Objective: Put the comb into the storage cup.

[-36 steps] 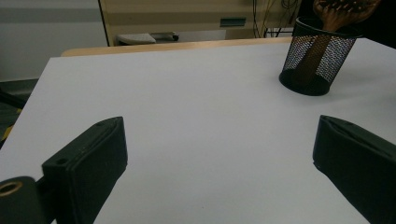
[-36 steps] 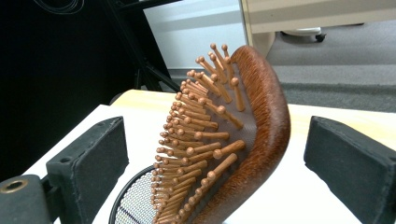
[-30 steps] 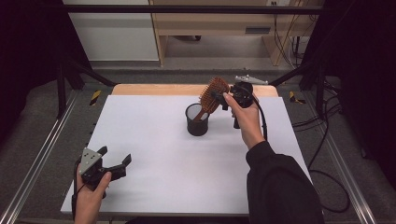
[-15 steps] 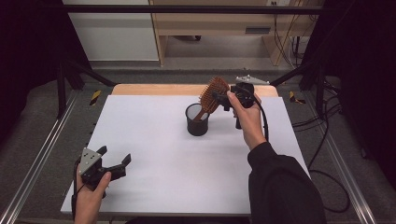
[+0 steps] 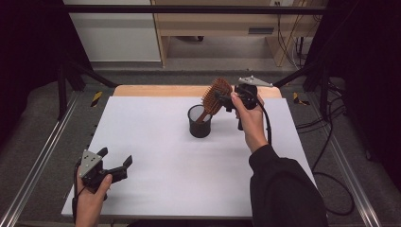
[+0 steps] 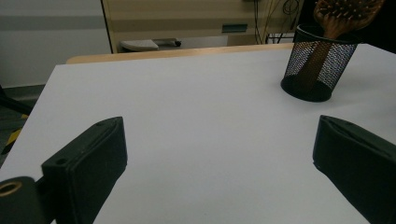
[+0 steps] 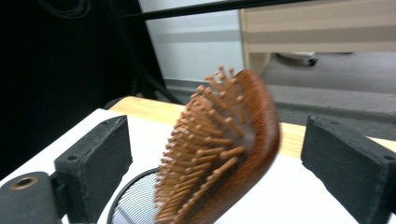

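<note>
Wooden hairbrush point(image 7: 224, 154) stands handle-down in the black mesh cup point(image 5: 199, 121), its bristled head leaning between the right tongs' point(image 7: 215, 163) wide-open jaws, neither pad touching it. The left tongs point(image 5: 116, 160), near the table's point(image 5: 156, 118) front edge, well apart from the cup, gape wide and hold nothing.

From above I see the white table point(image 5: 156, 142) evenly and brightly lit, its surroundings falling to black at three and nine o'clock; in the right gripper view the hairbrush point(image 7: 224, 154) is motion-blurred; in the left gripper view the near jaws are soft, shadows faint
</note>
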